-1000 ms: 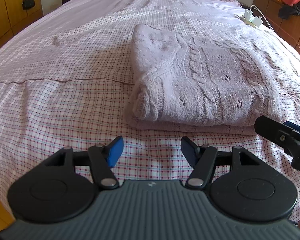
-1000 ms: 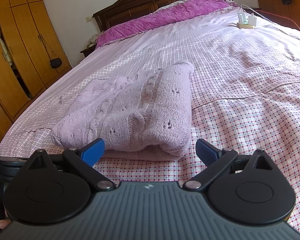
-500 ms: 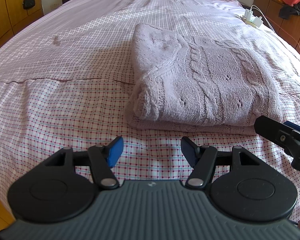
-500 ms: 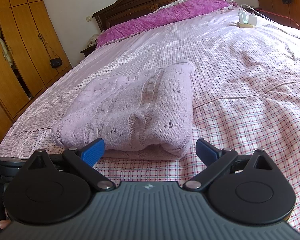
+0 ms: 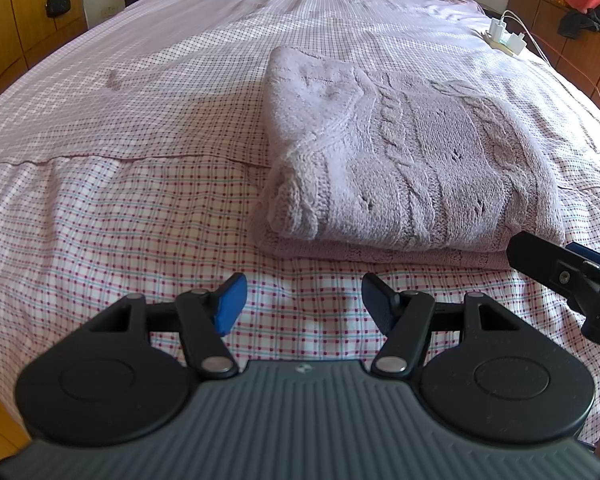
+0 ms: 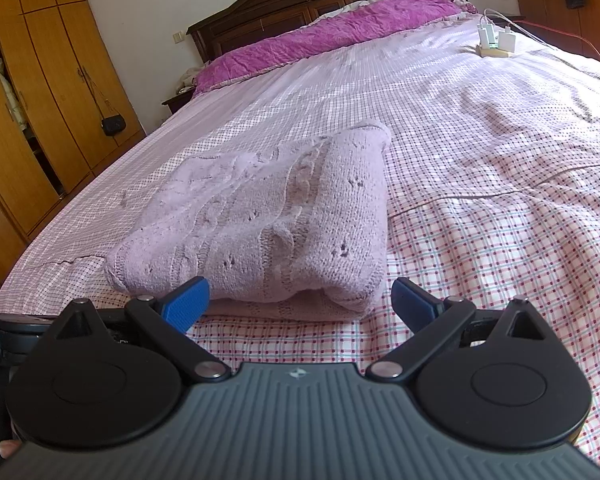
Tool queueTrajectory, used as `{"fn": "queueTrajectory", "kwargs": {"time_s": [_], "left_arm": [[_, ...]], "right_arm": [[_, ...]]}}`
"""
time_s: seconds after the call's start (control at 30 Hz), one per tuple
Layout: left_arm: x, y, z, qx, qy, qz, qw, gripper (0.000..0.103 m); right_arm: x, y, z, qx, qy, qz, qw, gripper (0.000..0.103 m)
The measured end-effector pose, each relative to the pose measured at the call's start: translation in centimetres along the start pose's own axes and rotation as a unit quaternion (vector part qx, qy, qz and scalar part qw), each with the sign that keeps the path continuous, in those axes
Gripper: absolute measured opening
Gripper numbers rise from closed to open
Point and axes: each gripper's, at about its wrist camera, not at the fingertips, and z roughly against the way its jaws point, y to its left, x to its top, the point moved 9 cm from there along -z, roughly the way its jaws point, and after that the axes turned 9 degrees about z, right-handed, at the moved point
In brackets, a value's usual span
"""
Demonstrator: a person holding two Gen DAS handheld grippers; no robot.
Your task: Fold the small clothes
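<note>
A pale lilac cable-knit sweater [image 5: 404, 152] [image 6: 276, 216] lies folded into a thick rectangle on the checked bedspread. My left gripper [image 5: 303, 304] hovers open just in front of its near left corner, nothing between the blue pads. My right gripper [image 6: 298, 306] stands open in front of the sweater's near right corner, its pads apart from the knit. A black finger of the right gripper [image 5: 556, 268] shows at the right edge of the left wrist view.
The pink checked bed [image 5: 120, 216] stretches ahead to a magenta pillow [image 6: 332, 36] and dark headboard. A white power strip with chargers [image 6: 494, 40] and its cables lie far right. Wooden wardrobes [image 6: 32, 112] stand left; a dresser with clothes [image 5: 580, 32] stands right.
</note>
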Motion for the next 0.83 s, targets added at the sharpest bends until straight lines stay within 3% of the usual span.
{"fn": "queueTrajectory", "kwargs": {"time_s": [0.83], "left_arm": [[0.24,-0.20,0.14,0.001,-0.001,-0.003,1.0000,0.065]], "right_arm": [[0.09,0.29,0.03,0.002,0.000,0.003,1.000,0.101]]}}
